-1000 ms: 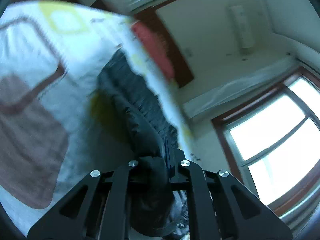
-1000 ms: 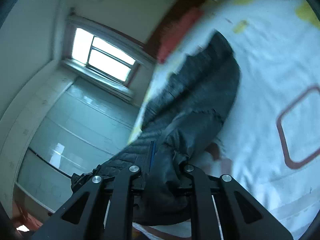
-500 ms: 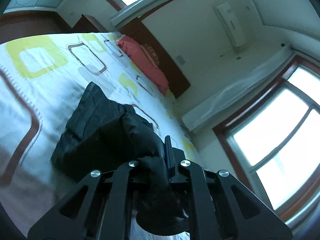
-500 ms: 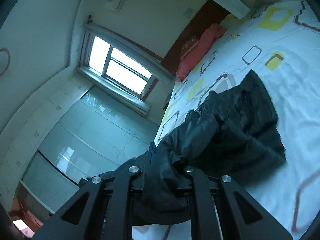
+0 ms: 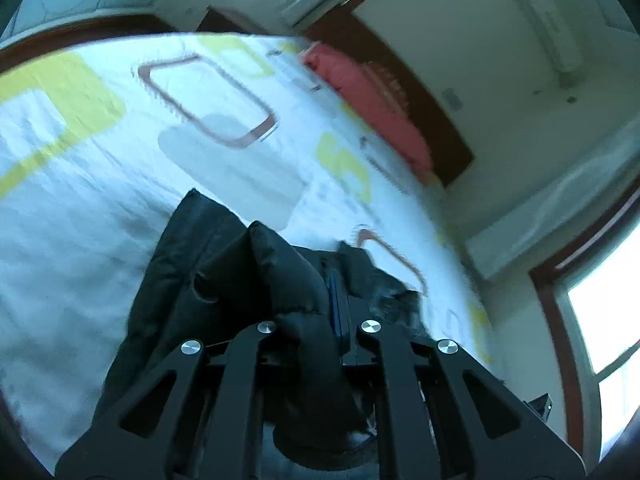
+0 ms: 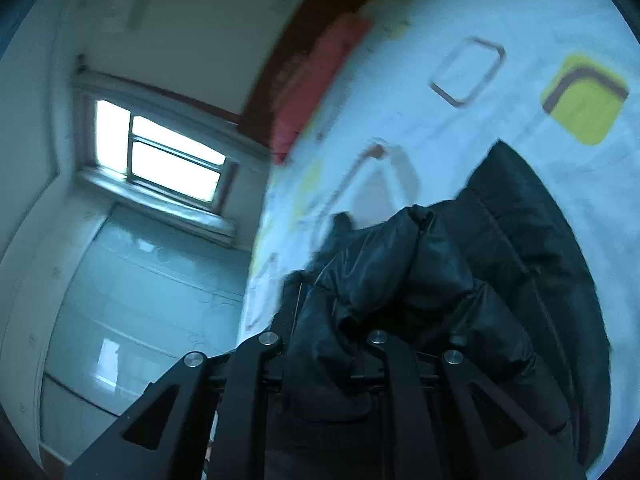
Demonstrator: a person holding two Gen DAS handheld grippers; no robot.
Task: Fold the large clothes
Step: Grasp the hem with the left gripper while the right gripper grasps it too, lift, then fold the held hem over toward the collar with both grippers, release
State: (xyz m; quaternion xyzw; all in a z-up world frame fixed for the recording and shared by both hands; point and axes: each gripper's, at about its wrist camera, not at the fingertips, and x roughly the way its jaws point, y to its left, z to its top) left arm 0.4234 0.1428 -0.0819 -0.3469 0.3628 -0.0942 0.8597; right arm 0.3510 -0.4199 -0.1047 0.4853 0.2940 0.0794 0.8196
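Left wrist view: the left gripper (image 5: 320, 320) is clamping a bunched fold of a black quilted puffer jacket (image 5: 192, 280), its jaws pressed together on the padded fabric. The rest of the jacket is lying heaped on a white bedspread printed with yellow and brown rounded squares (image 5: 100, 184), toward the near edge of the bed. A red pillow (image 5: 368, 112) is resting at the far end of the bed against a dark wooden headboard (image 5: 440, 120), beneath a white wall-mounted air conditioner (image 5: 548, 16).

In the right wrist view, the right gripper (image 6: 324, 344) is likewise gripping a thick wad of the same jacket (image 6: 520, 240), jaws drawn together on it. The garment is spreading away to the right over the bedspread (image 6: 420, 120), while a bright window (image 6: 160, 148) is glowing at left.
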